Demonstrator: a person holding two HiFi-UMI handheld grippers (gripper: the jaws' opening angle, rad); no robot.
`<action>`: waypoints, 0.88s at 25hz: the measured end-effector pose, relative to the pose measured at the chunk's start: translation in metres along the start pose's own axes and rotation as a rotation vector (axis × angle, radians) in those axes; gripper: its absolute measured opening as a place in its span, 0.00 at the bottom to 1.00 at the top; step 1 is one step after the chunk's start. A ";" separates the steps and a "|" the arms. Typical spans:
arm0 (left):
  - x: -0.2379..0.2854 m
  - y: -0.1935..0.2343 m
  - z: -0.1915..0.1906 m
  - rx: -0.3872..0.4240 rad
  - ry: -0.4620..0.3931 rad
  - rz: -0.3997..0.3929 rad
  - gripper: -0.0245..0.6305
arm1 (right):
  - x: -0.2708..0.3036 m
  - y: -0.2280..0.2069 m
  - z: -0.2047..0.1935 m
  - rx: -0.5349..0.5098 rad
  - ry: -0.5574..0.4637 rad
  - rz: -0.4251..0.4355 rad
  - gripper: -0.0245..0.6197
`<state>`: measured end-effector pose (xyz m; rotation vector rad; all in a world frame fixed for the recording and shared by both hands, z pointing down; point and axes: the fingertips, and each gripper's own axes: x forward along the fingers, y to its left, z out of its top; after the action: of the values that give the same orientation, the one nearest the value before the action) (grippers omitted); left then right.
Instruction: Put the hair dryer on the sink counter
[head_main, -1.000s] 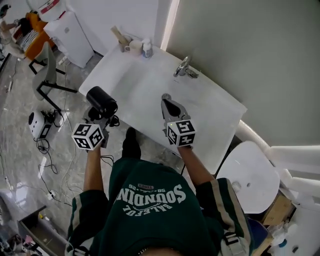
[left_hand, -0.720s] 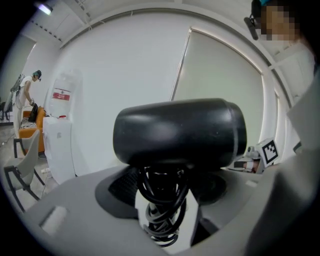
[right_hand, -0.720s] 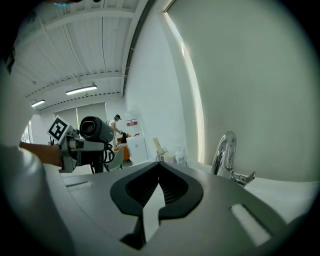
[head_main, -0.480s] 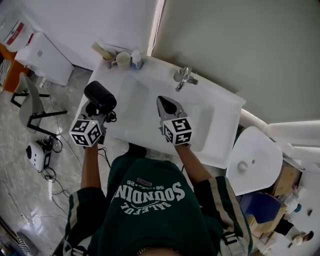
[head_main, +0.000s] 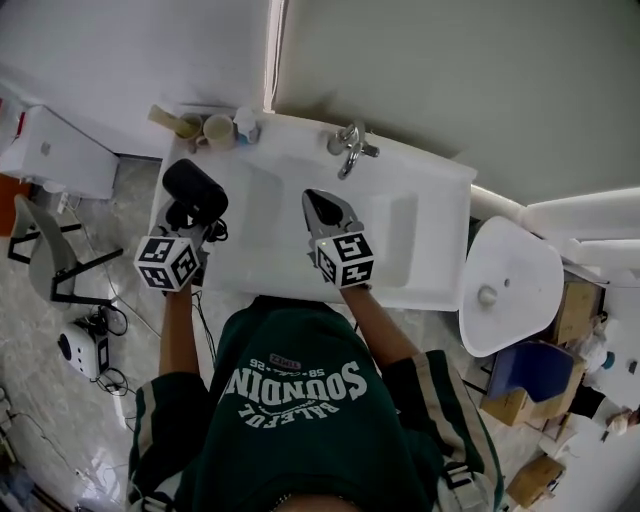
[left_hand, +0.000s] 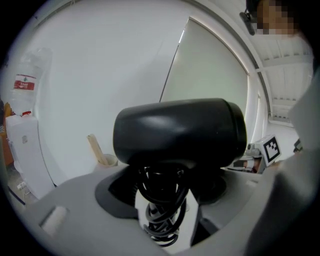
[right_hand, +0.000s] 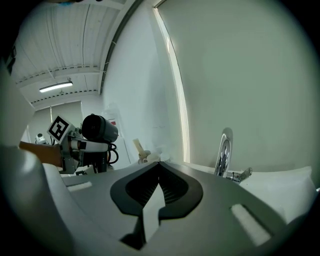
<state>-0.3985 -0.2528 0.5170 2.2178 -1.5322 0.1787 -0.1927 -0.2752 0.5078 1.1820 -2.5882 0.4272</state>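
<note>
black hair dryer (head_main: 195, 188), its handle and coiled cord clamped in the left gripper (head_main: 190, 218), now brought from beside the sink counter (head_main: 438, 262) to above its left edge, not yet set down; right gripper (head_main: 318, 203) jaws together, empty.

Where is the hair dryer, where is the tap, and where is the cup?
hair dryer (head_main: 195, 190): head view, on its black barrel.
tap (head_main: 347, 155): head view, on its shiny spout.
cup (head_main: 218, 130): head view, on its open top.
</note>
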 end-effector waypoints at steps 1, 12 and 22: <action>0.002 -0.001 0.000 -0.007 -0.001 0.000 0.55 | 0.000 -0.001 0.000 -0.006 0.001 0.000 0.05; 0.000 0.015 0.003 -0.039 -0.019 0.046 0.55 | 0.012 0.002 0.007 -0.039 0.010 0.045 0.05; -0.018 0.041 -0.024 -0.049 0.034 0.120 0.55 | 0.026 0.018 -0.005 -0.049 0.056 0.110 0.05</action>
<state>-0.4393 -0.2390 0.5437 2.0757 -1.6342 0.2120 -0.2219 -0.2801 0.5185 1.0001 -2.6080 0.4104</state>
